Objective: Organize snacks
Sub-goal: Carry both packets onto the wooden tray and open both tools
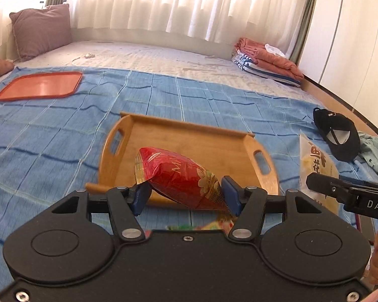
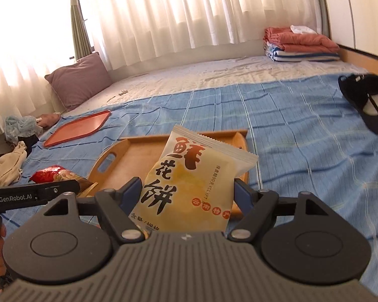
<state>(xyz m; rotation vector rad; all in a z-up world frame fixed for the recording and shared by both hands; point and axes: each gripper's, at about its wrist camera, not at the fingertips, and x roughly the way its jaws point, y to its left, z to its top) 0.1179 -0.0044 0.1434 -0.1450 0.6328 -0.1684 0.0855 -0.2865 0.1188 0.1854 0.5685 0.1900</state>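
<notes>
left wrist: red snack packet (image 1: 181,176) clamped between hand-held gripper (image 1: 186,195) pads.

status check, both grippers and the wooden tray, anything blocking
Left gripper shut on red snack packet. Right gripper shut on yellow pastry packet. Wooden tray empty, just ahead. Nothing in the way.

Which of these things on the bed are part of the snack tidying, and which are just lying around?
Part of the job: red snack packet, yellow pastry packet, wooden tray, orange tray.

Lying about: black cap, folded blankets, cushion.
</notes>
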